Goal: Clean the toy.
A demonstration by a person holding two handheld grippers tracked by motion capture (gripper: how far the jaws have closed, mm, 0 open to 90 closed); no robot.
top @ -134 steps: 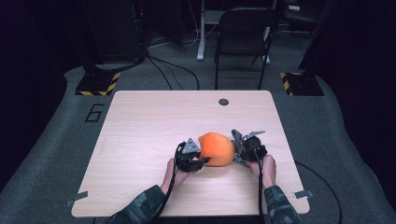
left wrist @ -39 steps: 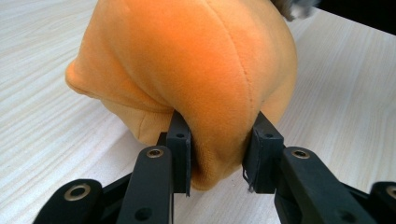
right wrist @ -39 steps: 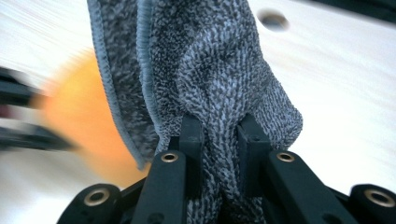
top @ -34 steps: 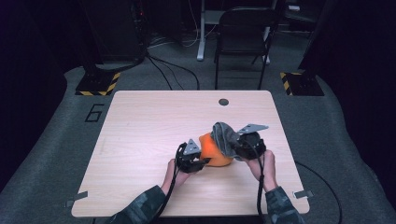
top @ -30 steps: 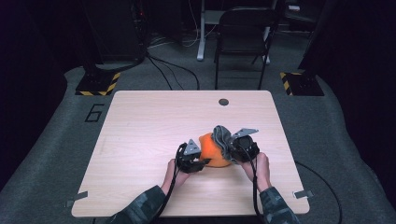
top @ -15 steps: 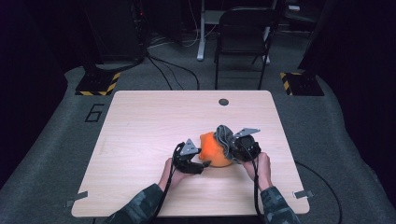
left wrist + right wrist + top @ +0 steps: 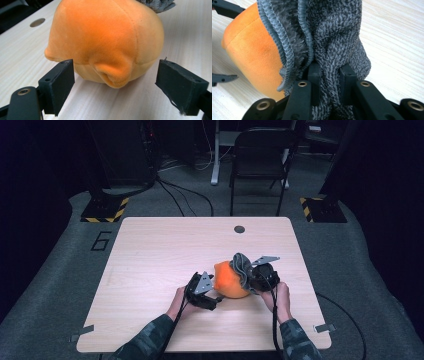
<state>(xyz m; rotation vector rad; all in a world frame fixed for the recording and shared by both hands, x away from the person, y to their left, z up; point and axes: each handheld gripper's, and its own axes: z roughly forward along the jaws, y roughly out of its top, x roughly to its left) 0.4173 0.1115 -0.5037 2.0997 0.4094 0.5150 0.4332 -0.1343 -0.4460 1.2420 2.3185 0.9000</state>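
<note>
Orange plush toy (image 7: pixel 105 42) sat mid-frame between my left gripper (image 7: pixel 115 82)'s just-opened, untouching jaws; my right gripper (image 7: pixel 329 75) clamped grey knitted cloth (image 7: pixel 337 37).

Soft matt orange plush toy (image 7: pixel 105 42), nubbly grey knitted cloth (image 7: pixel 337 37) with ribbed edging, pale smooth wood-grain table (image 7: pixel 150 250), matt black gripper pads (image 7: pixel 60 82).

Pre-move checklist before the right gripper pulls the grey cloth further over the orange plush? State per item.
1. Right gripper pinching the grey cloth: ok.
2. Left gripper clear of the orange plush: ok, jaws have just been opening, pads apart from it.
3. Plush resting on the table: ok.
4. Cloth draped on the plush's right end: ok.
5. Plush braced against sliding: not ok.
6. Cloth snagged underneath: cannot tell.
</note>
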